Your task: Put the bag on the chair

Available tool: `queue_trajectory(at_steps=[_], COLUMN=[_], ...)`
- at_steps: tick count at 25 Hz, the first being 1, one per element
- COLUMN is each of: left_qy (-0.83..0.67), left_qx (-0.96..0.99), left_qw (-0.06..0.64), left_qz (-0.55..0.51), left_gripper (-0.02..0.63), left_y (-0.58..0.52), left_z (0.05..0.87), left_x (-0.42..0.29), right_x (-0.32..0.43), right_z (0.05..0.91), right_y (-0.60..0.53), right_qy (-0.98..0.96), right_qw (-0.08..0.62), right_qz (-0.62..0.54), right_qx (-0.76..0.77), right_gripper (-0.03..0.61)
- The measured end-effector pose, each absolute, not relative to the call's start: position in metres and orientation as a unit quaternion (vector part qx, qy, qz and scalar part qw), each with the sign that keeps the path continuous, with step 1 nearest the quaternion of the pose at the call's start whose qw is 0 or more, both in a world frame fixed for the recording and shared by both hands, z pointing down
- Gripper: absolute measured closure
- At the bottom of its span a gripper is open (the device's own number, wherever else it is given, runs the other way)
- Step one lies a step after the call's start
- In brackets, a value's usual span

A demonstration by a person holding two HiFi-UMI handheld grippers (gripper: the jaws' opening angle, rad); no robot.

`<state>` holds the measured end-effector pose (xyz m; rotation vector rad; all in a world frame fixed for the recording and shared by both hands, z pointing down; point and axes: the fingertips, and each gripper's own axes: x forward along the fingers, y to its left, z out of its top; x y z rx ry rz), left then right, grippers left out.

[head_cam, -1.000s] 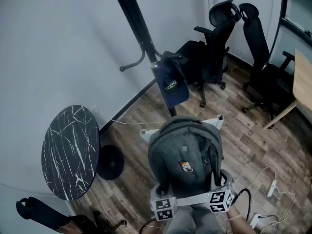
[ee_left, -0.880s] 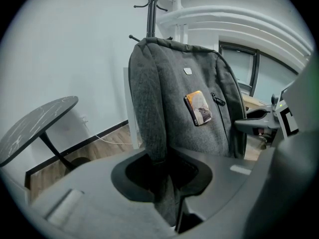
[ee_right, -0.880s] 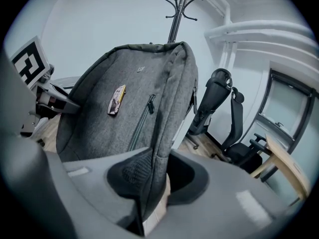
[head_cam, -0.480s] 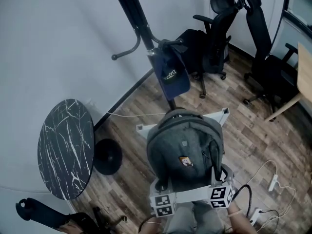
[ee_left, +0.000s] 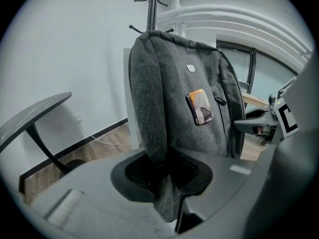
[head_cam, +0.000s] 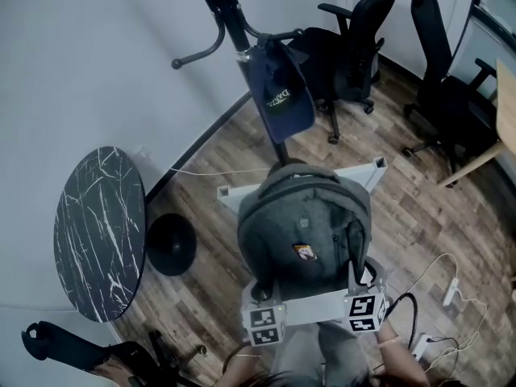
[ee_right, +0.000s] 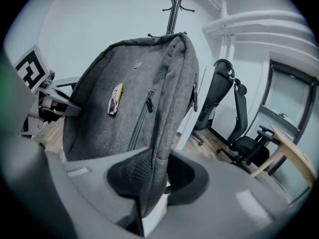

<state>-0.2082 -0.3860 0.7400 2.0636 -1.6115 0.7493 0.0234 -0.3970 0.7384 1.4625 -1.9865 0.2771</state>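
Observation:
A grey backpack [head_cam: 306, 232] hangs upright in front of me, held by its lower side edges. My left gripper [head_cam: 263, 298] is shut on the bag's left edge [ee_left: 149, 108], with the fabric pinched between its jaws. On the bag's other side, my right gripper [head_cam: 359, 284] is shut on the edge [ee_right: 164, 113]. A small orange tag [ee_left: 200, 106] sits on the bag's front. Beyond the bag stand two black office chairs, one [head_cam: 355, 47] near the wall and one [head_cam: 451, 95] further right. Both chairs [ee_right: 219, 98] [ee_right: 251, 146] also show in the right gripper view.
A black coat stand [head_cam: 230, 14] with a dark blue bag [head_cam: 280, 95] hanging on it rises just behind the backpack. A round black marble table [head_cam: 97, 232] and its base [head_cam: 171, 244] stand to the left. White bars [head_cam: 371, 172] lie on the floor; power strip [head_cam: 450, 293] and wooden desk [head_cam: 504, 119] at right.
The view has moved forward toward the coat stand and chairs. The backpack stays held by both grippers and has drifted slightly left in the picture.

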Motion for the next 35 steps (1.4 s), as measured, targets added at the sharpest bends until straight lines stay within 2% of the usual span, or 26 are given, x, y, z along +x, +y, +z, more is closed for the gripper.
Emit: queue_trajectory(at_steps=[30,35], left_qy=[-0.584,-0.592], left_qx=[0.729,0.723], left_qw=[0.224,0.231], left_qz=[0.279,0.270], left_gripper=[0.532,0.524], left_y=[-0.393,-0.396], left_z=[0.803,0.809], left_x=[-0.210,-0.212], right_x=[0.025,0.027], right_z=[0.809,0.814], right_y=[-0.406,-0.408], right_qy=[-0.764,-0.771], right_qw=[0.327,0.310], right_qz=[0.153,0.175], right_qx=[0.535,0.529], right_gripper=[0.488,0.468])
